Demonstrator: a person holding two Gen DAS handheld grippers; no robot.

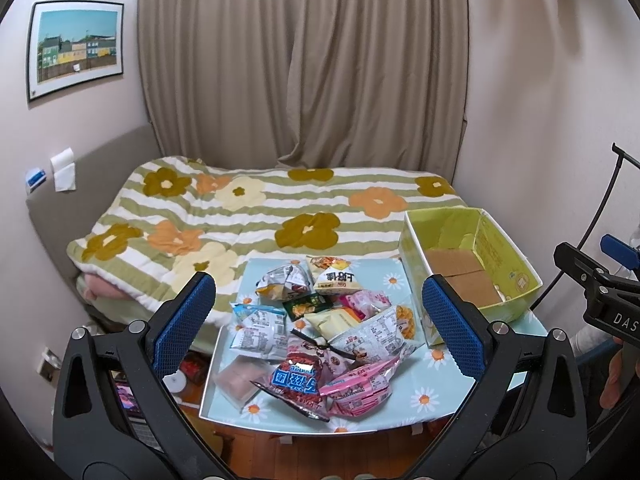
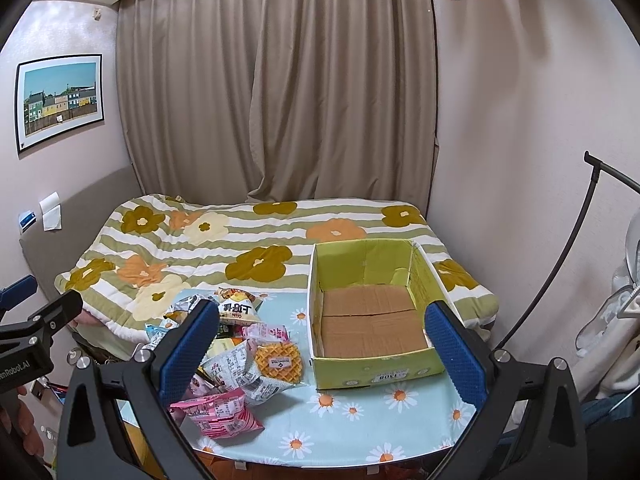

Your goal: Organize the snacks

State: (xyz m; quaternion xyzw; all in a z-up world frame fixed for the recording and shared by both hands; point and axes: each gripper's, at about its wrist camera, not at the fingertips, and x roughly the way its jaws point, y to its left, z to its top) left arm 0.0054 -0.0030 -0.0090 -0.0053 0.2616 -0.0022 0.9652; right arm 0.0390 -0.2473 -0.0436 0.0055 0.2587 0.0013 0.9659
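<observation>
A pile of snack packets (image 1: 320,336) lies on the left half of a small table with a light blue daisy cloth (image 1: 432,396). The pile also shows in the right wrist view (image 2: 236,356), with a waffle packet (image 2: 279,361) and a pink packet (image 2: 218,412) at its near edge. An open yellow-green cardboard box (image 2: 372,368), empty with a brown floor, stands on the table's right side; it also shows in the left wrist view (image 1: 508,304). My left gripper (image 1: 318,328) is open above the pile. My right gripper (image 2: 320,352) is open in front of the box, holding nothing.
A bed with a flowered green-striped quilt (image 1: 256,220) lies right behind the table, with beige curtains (image 1: 304,60) beyond. A black lamp arm (image 2: 560,264) curves up at the right. Wooden floor (image 1: 304,456) shows below the table's near edge.
</observation>
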